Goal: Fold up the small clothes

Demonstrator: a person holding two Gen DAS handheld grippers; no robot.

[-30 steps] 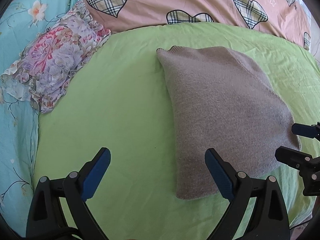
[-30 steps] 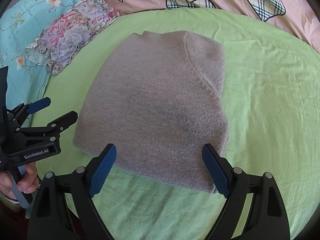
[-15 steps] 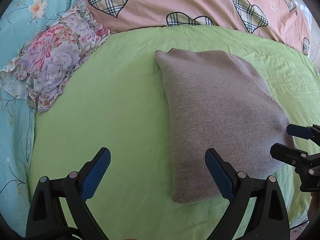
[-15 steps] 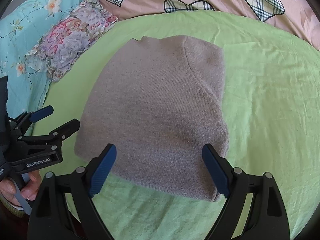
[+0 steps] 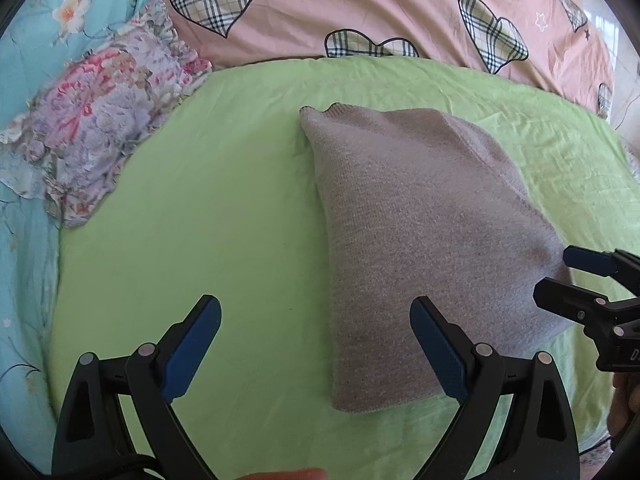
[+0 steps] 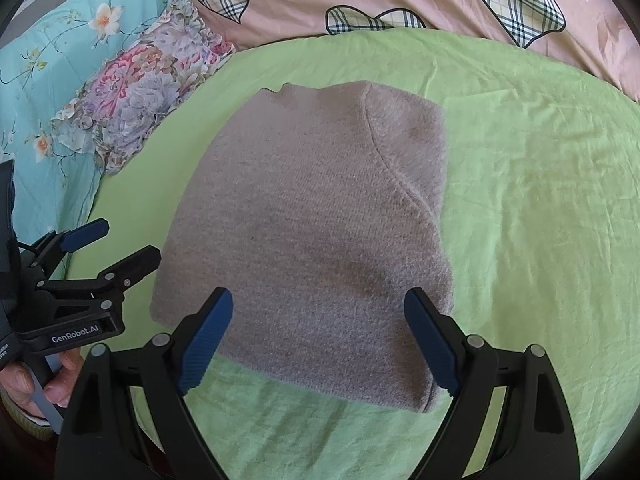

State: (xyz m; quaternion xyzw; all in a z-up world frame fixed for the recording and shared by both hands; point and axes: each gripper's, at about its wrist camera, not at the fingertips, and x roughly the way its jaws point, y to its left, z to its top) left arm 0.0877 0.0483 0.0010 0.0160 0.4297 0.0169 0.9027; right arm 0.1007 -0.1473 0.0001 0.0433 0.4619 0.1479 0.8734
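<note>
Fuzzy grey knit sweater (image 6: 312, 232) (folded, boxy), green sheet (image 6: 540, 200), both claws (image 5: 316, 344) (image 6: 320, 336) agape, empty.

Over the last second both grippers draw back from the folded grey sweater (image 6: 308, 232). In the right wrist view the right gripper (image 6: 318, 336) sits higher and farther off, so the sweater's near edge now shows past its fingers. The left gripper (image 6: 116, 246) slides slightly nearer the sweater's left edge. In the left wrist view the sweater's near hem (image 5: 384, 396) lies farther from the left gripper (image 5: 316, 348).
</note>
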